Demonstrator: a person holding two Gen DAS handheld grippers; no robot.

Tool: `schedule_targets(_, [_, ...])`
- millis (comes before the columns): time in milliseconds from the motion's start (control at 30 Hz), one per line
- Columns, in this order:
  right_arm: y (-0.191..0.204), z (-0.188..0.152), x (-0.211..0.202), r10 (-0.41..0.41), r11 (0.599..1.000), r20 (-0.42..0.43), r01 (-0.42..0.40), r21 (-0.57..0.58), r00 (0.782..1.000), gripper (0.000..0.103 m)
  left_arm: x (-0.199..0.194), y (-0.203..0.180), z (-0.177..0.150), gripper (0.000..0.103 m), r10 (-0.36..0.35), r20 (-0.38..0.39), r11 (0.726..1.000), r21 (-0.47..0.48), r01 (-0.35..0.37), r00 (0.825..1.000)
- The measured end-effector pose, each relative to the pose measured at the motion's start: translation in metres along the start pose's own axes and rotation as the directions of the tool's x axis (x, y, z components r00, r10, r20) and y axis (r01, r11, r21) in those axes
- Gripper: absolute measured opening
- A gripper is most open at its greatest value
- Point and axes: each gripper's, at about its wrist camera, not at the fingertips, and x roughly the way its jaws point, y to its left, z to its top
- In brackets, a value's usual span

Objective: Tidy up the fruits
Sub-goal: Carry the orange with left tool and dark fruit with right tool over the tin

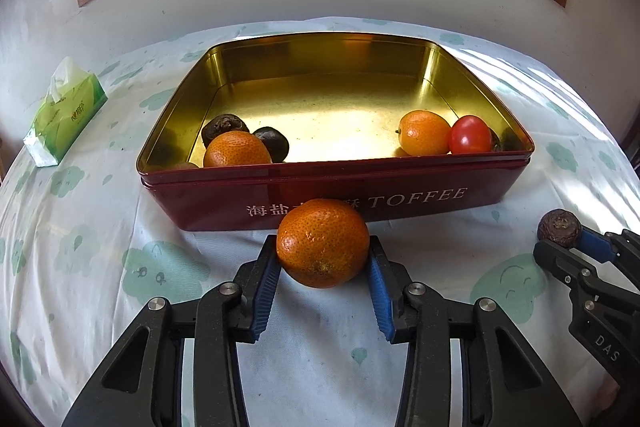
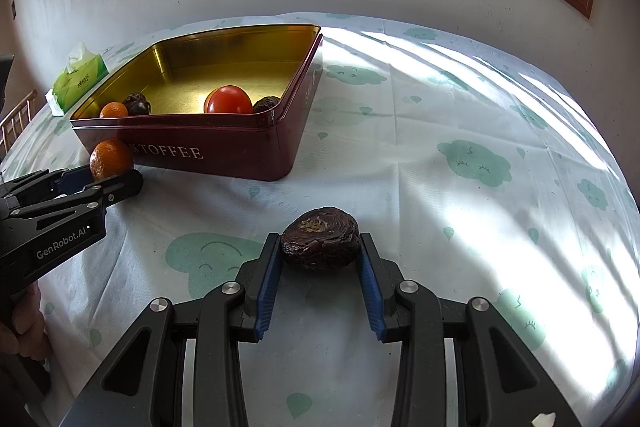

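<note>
Left gripper point(image 1: 323, 259) jaws clamp an orange point(image 1: 322, 242) — right gripper point(image 2: 320, 253) jaws clamp a wrinkled dark fruit point(image 2: 320, 238).

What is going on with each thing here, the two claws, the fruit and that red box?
Left claw: shut on the orange, just in front of the tin.
Right claw: shut on the dark wrinkled fruit, over the tablecloth.
Toffee tin: open, no lid on, several fruits inside.
Tomato: in the tin, beside a small orange fruit.
Tissue pack: open, a tissue sticking out.

Three oranges point(image 1: 322, 242), one tomato point(image 1: 470, 135), four dark wrinkled fruits point(image 2: 320, 238), one tin point(image 1: 336, 203).
</note>
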Motion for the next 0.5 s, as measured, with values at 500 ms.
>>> schedule_targets(500, [0.0, 0.0001, 0.0002, 0.0, 1.0, 0.0, 0.0, 0.0, 1.0, 0.035, -0.0058, 0.0024, -0.0088, 0.042, -0.011, -0.001, 1.0, 0.005, 0.011, 1.0])
